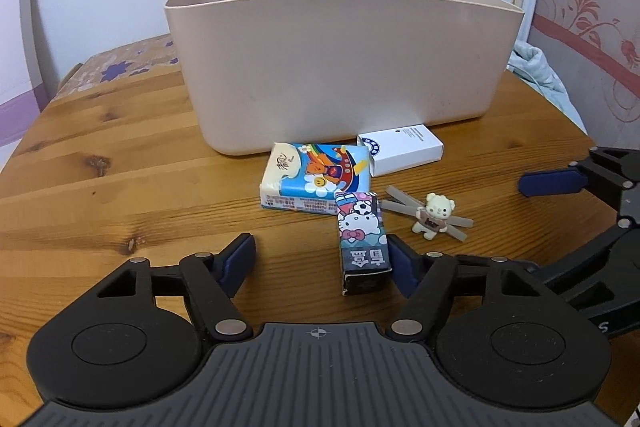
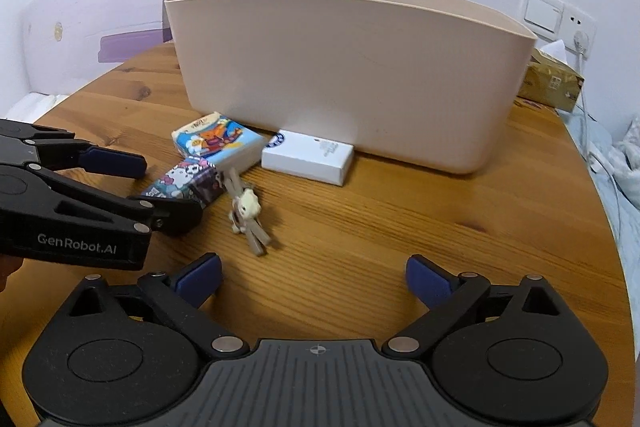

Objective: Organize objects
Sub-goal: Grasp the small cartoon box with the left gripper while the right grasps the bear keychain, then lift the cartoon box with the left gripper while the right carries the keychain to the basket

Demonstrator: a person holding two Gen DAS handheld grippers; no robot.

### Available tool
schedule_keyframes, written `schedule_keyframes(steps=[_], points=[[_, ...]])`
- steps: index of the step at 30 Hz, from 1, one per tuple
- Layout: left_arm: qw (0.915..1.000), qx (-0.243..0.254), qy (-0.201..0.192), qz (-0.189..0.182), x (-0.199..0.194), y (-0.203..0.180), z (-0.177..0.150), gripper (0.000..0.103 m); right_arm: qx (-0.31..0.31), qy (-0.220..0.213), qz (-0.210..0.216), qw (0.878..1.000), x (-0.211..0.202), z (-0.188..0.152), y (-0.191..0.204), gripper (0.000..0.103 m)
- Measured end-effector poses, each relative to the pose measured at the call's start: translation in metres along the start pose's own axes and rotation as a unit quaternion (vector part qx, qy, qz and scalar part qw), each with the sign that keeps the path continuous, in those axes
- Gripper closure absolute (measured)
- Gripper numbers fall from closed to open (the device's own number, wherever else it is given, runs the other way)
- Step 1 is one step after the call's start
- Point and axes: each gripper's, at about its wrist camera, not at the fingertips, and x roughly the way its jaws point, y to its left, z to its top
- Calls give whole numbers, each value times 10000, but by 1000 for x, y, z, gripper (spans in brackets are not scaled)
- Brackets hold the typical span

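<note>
A small Hello Kitty box [image 1: 360, 231] [image 2: 184, 179] lies on the wooden table [image 1: 120, 167], between the jaws of my left gripper [image 1: 320, 259] [image 2: 152, 187]. The right pad sits close beside the box and the left pad stands well clear, so the gripper is open. Behind it lie a cartoon tissue pack [image 1: 316, 175] [image 2: 218, 141] and a white box [image 1: 404, 149] [image 2: 308, 157], both against the beige bin [image 1: 332, 67] [image 2: 340, 79]. A bear-shaped clip [image 1: 434, 215] [image 2: 246, 211] lies to the right. My right gripper [image 2: 314, 277] is open over bare wood with nothing between its fingers [image 1: 552, 183].
A brown tissue box [image 2: 552, 83] and a plugged-in white cable [image 2: 584, 107] are at the back right, past the bin. Light blue bedding [image 1: 536, 71] lies beyond the table's right edge. A patterned surface [image 1: 120, 67] adjoins the table's back left.
</note>
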Motion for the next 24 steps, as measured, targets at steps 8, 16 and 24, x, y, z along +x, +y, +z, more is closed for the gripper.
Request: schedule_keyframes(steps=[8,16,24], points=[[10000,66,-2,-74,2,10,5,50,-114,-79,90,9999,6,10,10,16],[9999,68,21,-83,-2,14,4,69,-255,-167,274,9992,8,17,22,49],[9999,65,47,-124,-7,12,2,80,-391,-165,414,9982,3,16,26,82]])
